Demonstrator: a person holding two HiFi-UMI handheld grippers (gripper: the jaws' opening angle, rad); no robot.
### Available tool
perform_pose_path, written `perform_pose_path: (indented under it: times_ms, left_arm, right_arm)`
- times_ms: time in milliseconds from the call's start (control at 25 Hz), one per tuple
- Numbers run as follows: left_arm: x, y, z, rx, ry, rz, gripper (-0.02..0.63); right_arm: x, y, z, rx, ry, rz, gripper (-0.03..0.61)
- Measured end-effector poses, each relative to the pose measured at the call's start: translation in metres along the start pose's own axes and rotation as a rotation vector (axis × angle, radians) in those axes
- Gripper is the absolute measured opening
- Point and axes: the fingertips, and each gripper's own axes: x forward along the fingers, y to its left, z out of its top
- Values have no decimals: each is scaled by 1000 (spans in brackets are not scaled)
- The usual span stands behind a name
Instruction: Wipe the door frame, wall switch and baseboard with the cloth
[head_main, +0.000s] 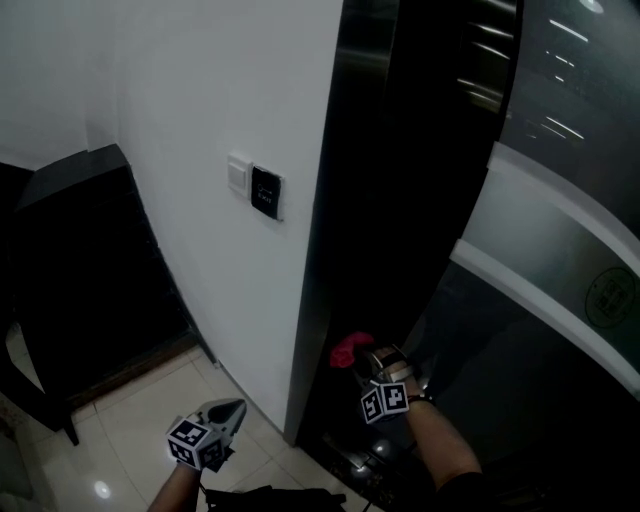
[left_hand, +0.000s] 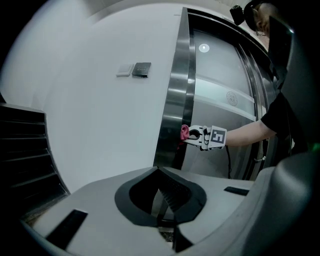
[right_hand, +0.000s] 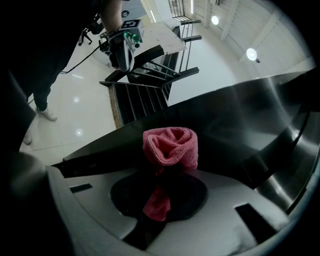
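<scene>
Pressing against the dark metal door frame (head_main: 325, 250), the pink cloth (head_main: 350, 349) sits bunched at the tip of the right gripper (head_main: 364, 364), low on the frame and just above the floor. In the right gripper view the jaws are clamped on the cloth (right_hand: 170, 145): a rolled wad stands out in front of the right gripper (right_hand: 162, 186), a thinner tail runs back between the pads, and the wad touches the shiny frame (right_hand: 240, 115).

The left gripper (head_main: 228, 412) hangs to the left of the frame, near the pale tiled floor (head_main: 130, 430) and well apart from the cloth. Its own view shows the left gripper (left_hand: 162, 200) with the two dark pads brought together and nothing between them. That view also catches the right gripper (left_hand: 199, 136) from the side, with the cloth (left_hand: 184, 132) laid on the edge of the frame (left_hand: 175, 100).

On the white wall (head_main: 200, 100), left of the frame and well above both grippers, sits the white wall switch (head_main: 239, 175), with a dark panel (head_main: 266, 192) just beside it on the right; neither gripper is near them. The same pair shows in the left gripper view as the switch (left_hand: 125, 70) and panel (left_hand: 142, 69).

A dark slatted cabinet (head_main: 80, 260) stands against the wall at the far left. Right of the frame is a glass door (head_main: 560, 250) with a pale band across it.
</scene>
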Motion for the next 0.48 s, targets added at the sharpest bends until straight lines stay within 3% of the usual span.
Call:
perform_pose_path:
  times_ms: [320, 480]
  left_arm:
    - [-2, -1, -2, 7, 14, 6, -9]
    - [0, -2, 4, 16, 11, 8, -9]
  right_arm:
    - [5, 14, -6, 41, -6, 18, 49]
    - [8, 20, -6, 129, 0, 10, 49]
